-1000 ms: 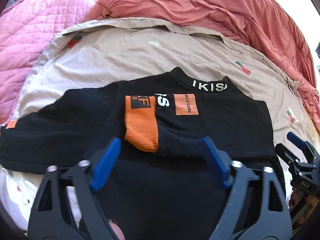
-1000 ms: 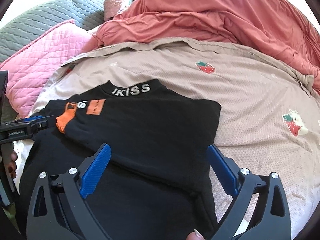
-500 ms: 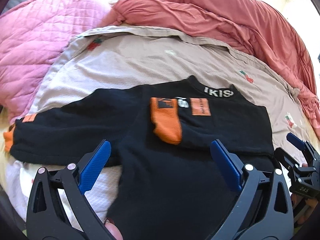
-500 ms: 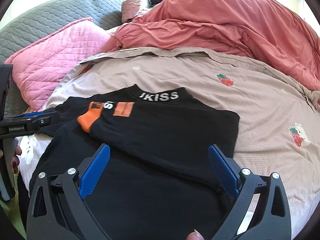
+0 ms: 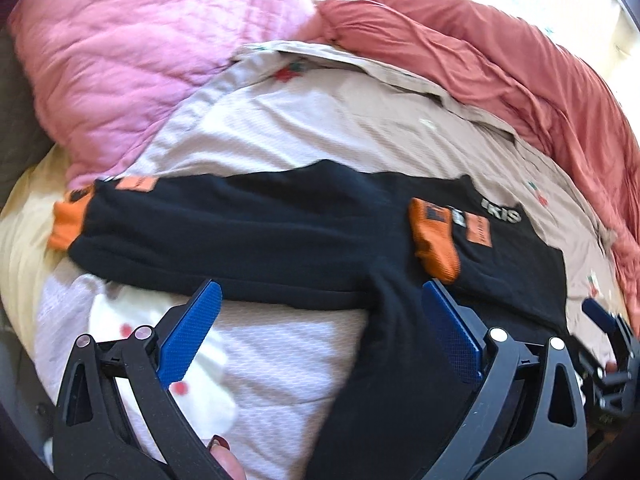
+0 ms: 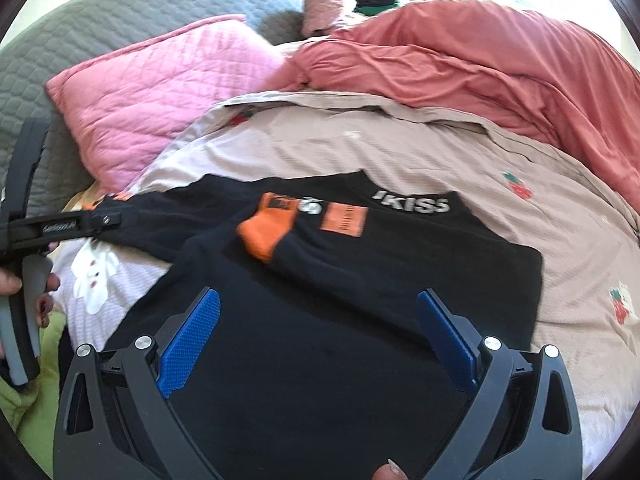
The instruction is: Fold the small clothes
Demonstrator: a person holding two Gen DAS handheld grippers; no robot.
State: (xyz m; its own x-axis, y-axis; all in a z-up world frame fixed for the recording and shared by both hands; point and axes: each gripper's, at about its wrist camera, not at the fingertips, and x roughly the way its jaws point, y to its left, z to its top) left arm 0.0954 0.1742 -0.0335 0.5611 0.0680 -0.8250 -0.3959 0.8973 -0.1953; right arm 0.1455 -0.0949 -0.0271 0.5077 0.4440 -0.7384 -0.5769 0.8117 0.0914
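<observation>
While the black top [image 6: 360, 272] lies spread on the beige bedspread [image 6: 520, 152] printed with strawberries, a pink quilted pillow [image 6: 152, 92] sits just past its outstretched sleeve [image 5: 224, 232], and a rumpled salmon duvet [image 6: 500, 56] is heaped along the far side. A grey quilted cover [image 6: 100, 16] lies behind the pillow. One sleeve is folded across the chest, its orange cuff [image 6: 266, 234] resting near the collar. White letters on the collar read "KISS" [image 6: 420, 205]; an orange patch [image 6: 345, 219] beside it carries print too blurred to read. The left gripper [image 5: 320, 320] hangs released above the sleeve and bedspread, grasping nothing. The right gripper [image 6: 318, 330] is likewise spread wide over the top's body, empty.
</observation>
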